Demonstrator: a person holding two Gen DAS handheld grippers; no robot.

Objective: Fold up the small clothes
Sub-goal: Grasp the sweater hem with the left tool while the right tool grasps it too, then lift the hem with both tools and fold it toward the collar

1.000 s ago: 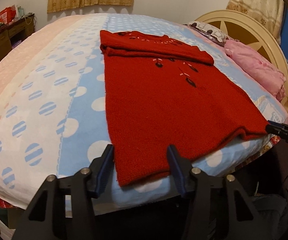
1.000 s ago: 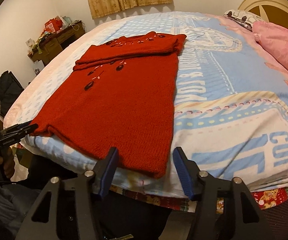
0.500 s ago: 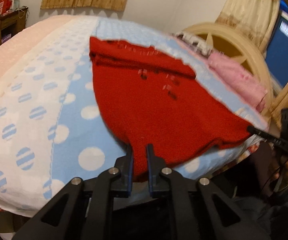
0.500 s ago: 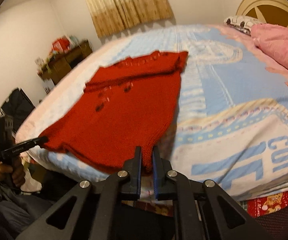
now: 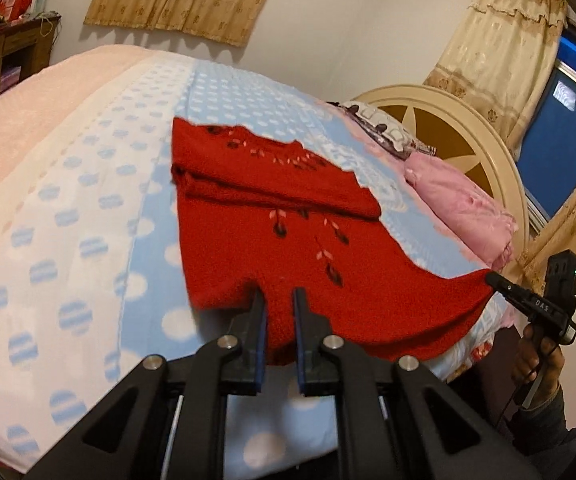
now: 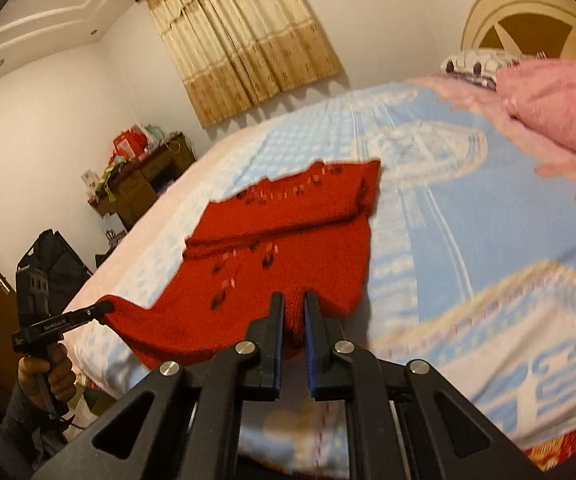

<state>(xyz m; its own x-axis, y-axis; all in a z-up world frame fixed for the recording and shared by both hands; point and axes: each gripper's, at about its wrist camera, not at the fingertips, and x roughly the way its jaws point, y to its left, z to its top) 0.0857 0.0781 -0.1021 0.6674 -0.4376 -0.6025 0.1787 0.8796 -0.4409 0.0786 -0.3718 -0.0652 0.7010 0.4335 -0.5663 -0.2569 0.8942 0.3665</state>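
A red knitted sweater (image 5: 271,216) with small dark and pink motifs lies on the bed, its sleeves folded across the chest. My left gripper (image 5: 275,300) is shut on the hem's left corner and holds it raised off the blanket. My right gripper (image 6: 291,304) is shut on the hem's right corner of the same sweater (image 6: 288,240), also lifted. The hem hangs slack between the two corners. In the left wrist view the right gripper (image 5: 492,278) shows at the far right, pinching the cloth. The left gripper (image 6: 105,307) appears at the left of the right wrist view.
The bed carries a blue, white and pink dotted blanket (image 5: 87,216). A pink folded cover (image 5: 460,208) and a patterned pillow (image 5: 384,132) lie by the cream headboard (image 5: 448,120). A cluttered wooden desk (image 6: 139,176) and a black bag (image 6: 53,256) stand beyond the bed's far side.
Both grippers went from open around the hem corners to shut on them. They then rose, lifting the sweater's lower edge off the bed.
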